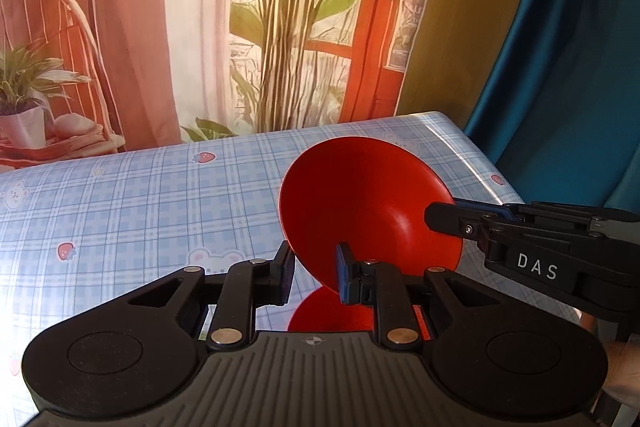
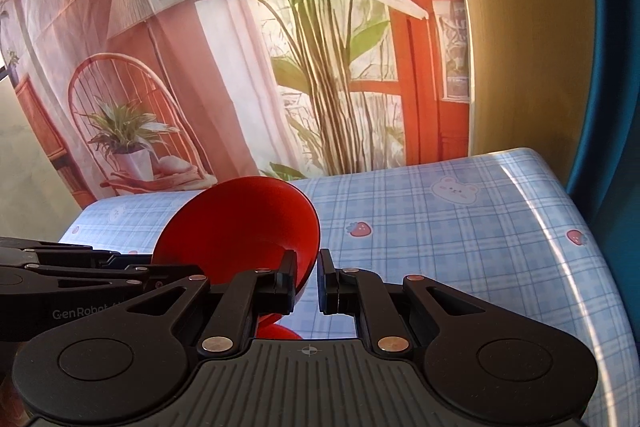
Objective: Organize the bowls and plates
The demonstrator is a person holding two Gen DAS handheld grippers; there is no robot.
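A red bowl (image 1: 360, 203) is held tilted above the table, its inside facing the left wrist camera. My left gripper (image 1: 314, 277) has its jaws on either side of the bowl's lower rim. My right gripper (image 1: 444, 215) comes in from the right and pinches the bowl's right rim. In the right wrist view the same bowl (image 2: 240, 227) sits left of centre, with its rim between the narrowly spaced jaws of my right gripper (image 2: 307, 281). A second red dish (image 1: 332, 311) lies on the table under the bowl, mostly hidden; it shows in the right wrist view (image 2: 276, 329) too.
The table has a glossy blue plaid cloth (image 1: 140, 203) with bear and strawberry prints. Its right edge (image 2: 580, 267) drops off near a blue curtain (image 1: 560, 47). A printed backdrop (image 1: 240, 27) of plants and a chair hangs behind the table.
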